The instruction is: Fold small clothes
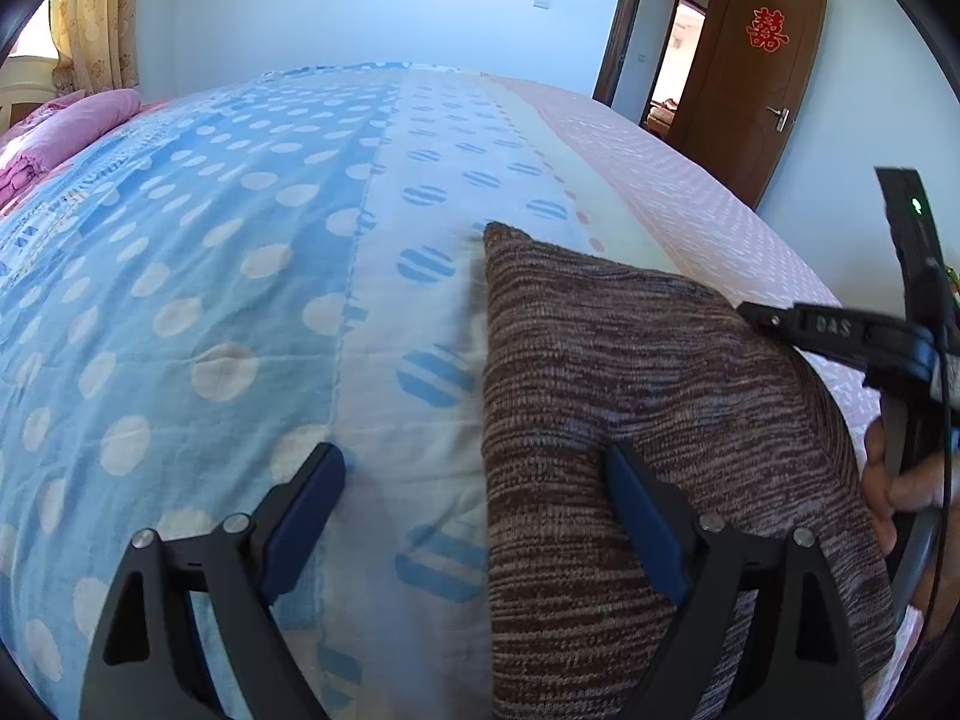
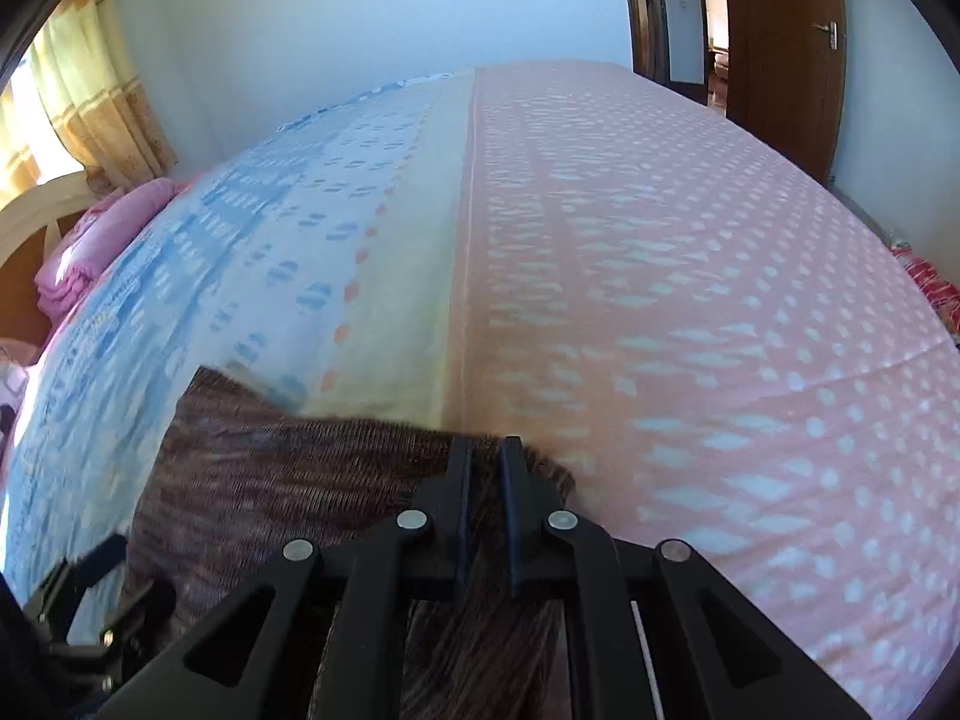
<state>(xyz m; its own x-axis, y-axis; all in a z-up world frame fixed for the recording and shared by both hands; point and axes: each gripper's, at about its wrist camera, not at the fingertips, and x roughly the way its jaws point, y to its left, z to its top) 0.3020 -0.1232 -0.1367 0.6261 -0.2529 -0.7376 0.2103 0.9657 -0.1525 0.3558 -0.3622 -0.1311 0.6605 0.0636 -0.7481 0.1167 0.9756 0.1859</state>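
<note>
Clearly the right gripper (image 2: 483,498) pinches the brown knit garment's (image 1: 630,390) edge to fold it across the bedspread (image 1: 240,270); the left gripper (image 1: 480,516) gapes wide, holding nothing.

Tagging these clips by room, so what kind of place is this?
Most likely a home bedroom: a wide bed under a dotted bedspread, folded pink bedding near the curtained window, and a wooden door.

bedspread (image 1: 252,276) open leftward, pink bedding (image 1: 72,126) far corner
</note>
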